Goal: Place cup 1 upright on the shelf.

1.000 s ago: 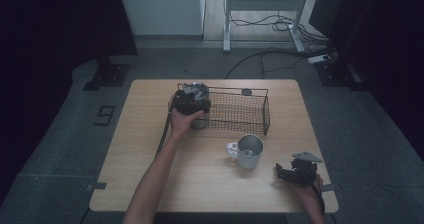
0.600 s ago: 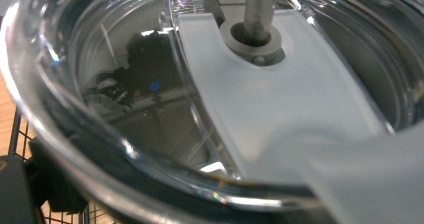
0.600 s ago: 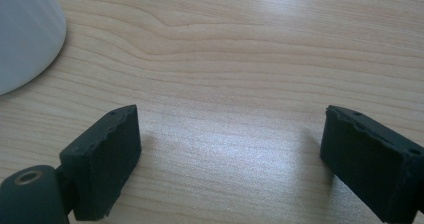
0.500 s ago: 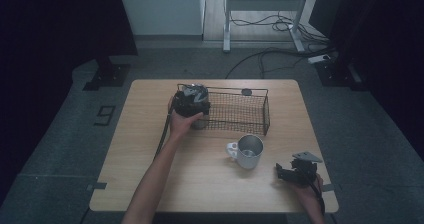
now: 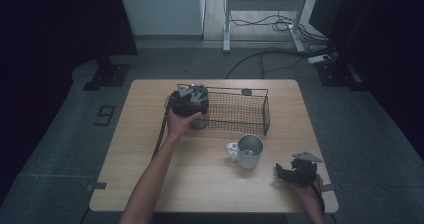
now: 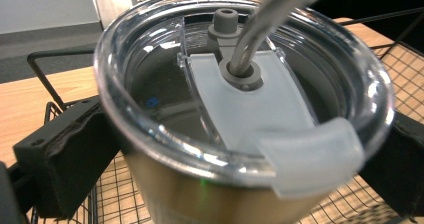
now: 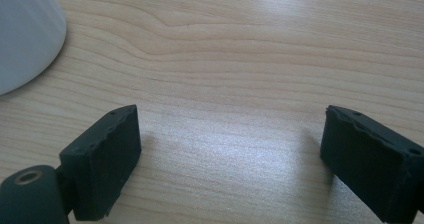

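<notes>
A: Where is the left gripper (image 5: 189,100)?

B: At the left end of the black wire-mesh basket (image 5: 235,113), which stands toward the far side of the pale wooden worktop (image 5: 150,149). In the left gripper view its two black fingers (image 6: 65,159) are clamped on either side of a metal tumbler with a clear plastic lid (image 6: 240,134).

A: What can you make out on that tumbler?

B: The lid has a frosted sliding tab across it and a grey rubber grommet. A bent metal straw (image 6: 265,19) passes through the grommet and runs out of the top of the view. The tumbler's body below the lid looks brassy. Basket wires show behind and below it, so it sits at the basket, though whether it rests on the mesh floor I cannot tell.

A: And the right gripper (image 5: 295,171)?

B: Near the front right corner of the worktop, low over the wood. In the right gripper view its black fingers (image 7: 102,156) stand wide apart with bare wood grain between them, holding nothing.

A: Anything close to it?

B: A white mug with a handle and a metallic inside (image 5: 247,151) stands upright in front of the basket, near the right gripper but apart from it. Its pale wall shows at the upper left corner of the right gripper view.

A: The basket's other contents?

B: A small dark round object (image 5: 246,91) lies by its far rim; too small to identify.
</notes>
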A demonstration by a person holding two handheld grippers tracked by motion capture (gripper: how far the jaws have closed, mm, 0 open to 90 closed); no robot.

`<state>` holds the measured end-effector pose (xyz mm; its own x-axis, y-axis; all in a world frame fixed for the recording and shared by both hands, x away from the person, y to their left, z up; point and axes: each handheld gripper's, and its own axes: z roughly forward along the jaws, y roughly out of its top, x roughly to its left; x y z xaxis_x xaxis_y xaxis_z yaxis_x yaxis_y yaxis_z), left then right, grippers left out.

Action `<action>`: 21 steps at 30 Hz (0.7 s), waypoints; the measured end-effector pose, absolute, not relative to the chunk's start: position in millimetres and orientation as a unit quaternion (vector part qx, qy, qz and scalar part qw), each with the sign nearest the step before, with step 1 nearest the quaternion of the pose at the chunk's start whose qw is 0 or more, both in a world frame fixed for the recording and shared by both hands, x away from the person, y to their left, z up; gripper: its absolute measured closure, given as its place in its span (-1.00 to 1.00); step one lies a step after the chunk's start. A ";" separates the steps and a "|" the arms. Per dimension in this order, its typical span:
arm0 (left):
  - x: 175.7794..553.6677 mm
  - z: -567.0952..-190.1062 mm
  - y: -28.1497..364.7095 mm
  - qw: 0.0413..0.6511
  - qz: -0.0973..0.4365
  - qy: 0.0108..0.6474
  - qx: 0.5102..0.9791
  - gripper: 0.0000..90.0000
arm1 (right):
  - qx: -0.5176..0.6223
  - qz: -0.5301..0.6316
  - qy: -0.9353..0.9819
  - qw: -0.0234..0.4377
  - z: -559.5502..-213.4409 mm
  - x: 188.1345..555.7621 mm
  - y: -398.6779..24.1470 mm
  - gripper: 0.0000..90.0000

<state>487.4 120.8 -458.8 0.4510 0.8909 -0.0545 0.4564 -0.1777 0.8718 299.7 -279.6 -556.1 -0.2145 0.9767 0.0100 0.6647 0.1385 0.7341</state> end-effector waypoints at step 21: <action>459.6 -456.1 142.0 0.461 0.234 0.459 0.723 -0.97 | 0.576 0.314 0.713 0.247 -555.9 299.7 -279.5 -0.80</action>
